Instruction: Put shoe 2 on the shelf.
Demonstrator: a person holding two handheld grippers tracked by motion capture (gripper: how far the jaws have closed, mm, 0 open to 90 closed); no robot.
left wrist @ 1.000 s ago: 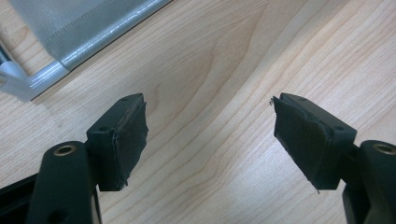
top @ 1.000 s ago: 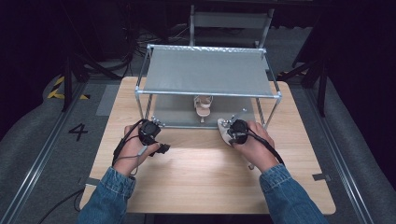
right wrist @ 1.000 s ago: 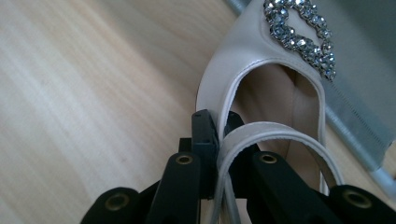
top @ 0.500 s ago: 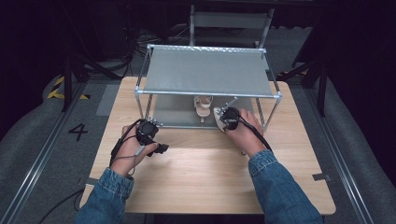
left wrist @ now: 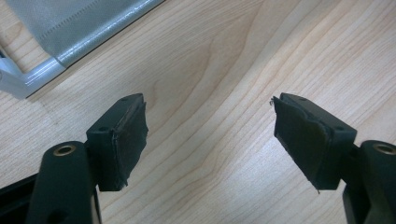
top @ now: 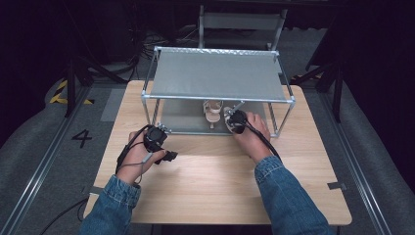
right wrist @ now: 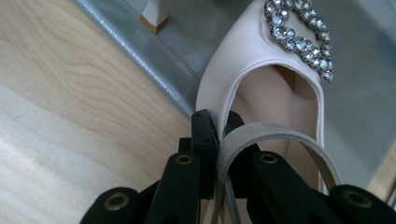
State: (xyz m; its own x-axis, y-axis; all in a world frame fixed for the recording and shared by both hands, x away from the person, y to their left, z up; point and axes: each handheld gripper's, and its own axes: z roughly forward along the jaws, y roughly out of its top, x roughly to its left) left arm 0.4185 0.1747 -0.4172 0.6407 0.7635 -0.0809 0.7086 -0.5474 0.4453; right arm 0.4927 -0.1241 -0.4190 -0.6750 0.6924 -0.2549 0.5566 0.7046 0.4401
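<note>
We hold the right hand-held gripper point(right wrist: 219, 140) clamped on the side wall of a pale cream satin shoe with a rhinestone buckle point(right wrist: 261, 60), close beside its grey sling strap point(right wrist: 271, 133). The shoe lies at the front edge of the lower grey fabric shelf of the metal-framed rack point(top: 218, 76), its front part over the shelf and its rear part towards the light wooden desk point(top: 215, 181). A second pale shoe point(top: 213, 111) stands just beside it on the same shelf.

The left hand-held gripper point(left wrist: 210, 140) hovers wide open over bare desk near the rack's front corner, holding nothing.

Risks from this position, as we judge them:

- The grip takes only a thin edge of upper. A quick swing or twist may let the satin slip from the jaws, and the shoe would drop onto the shelf rail or the desk.
- The sling strap lies against the jaws. It may snag on release and drag the shoe out of place.
- The top shelf sits low above the hand. A steep lift may knock the gripper or the shoe against the front bar.
- The neighbouring shoe stands near. A sideways push may tip it.
- Hard clamping may crease the satin.
</note>
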